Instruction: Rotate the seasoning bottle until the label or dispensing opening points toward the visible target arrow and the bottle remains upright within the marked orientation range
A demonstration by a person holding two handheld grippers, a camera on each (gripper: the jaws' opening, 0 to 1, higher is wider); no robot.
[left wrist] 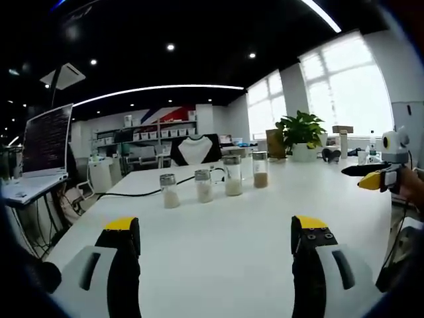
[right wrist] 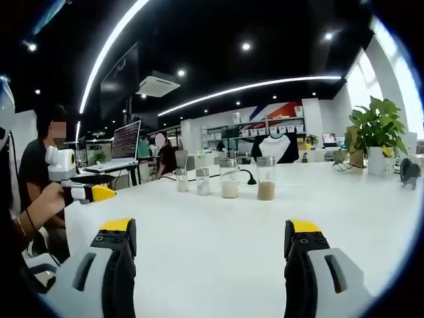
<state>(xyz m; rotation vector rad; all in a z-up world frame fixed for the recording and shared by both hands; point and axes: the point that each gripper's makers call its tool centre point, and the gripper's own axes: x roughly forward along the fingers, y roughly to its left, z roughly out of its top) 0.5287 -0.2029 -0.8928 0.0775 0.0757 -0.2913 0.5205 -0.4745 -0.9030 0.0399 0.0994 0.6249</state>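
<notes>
Ahead, on a long white table (left wrist: 218, 232), four clear glass bottles stand upright in a loose row, well apart from both grippers. In the left gripper view, the nearest-left bottle (left wrist: 170, 191) and the second bottle (left wrist: 203, 186) each have a silver cap and hold a pale powder in the lower part. The third bottle (left wrist: 232, 175) is taller and holds more pale powder, and the fourth bottle (left wrist: 260, 169) holds a brownish seasoning at the bottom. No label or target arrow can be made out at this distance. The left gripper (left wrist: 215, 242) rises from the bottom of its view with black, yellow-tipped jaws spread wide, holding nothing. In the right gripper view the right gripper (right wrist: 211, 242) is likewise spread wide and holds nothing, with the same row of bottles ahead, the brown-filled one (right wrist: 265, 179) at the right end. A potted plant (left wrist: 302, 134) stands near the far table edge by the windows, and an open laptop (left wrist: 40, 154) sits to the left.
</notes>
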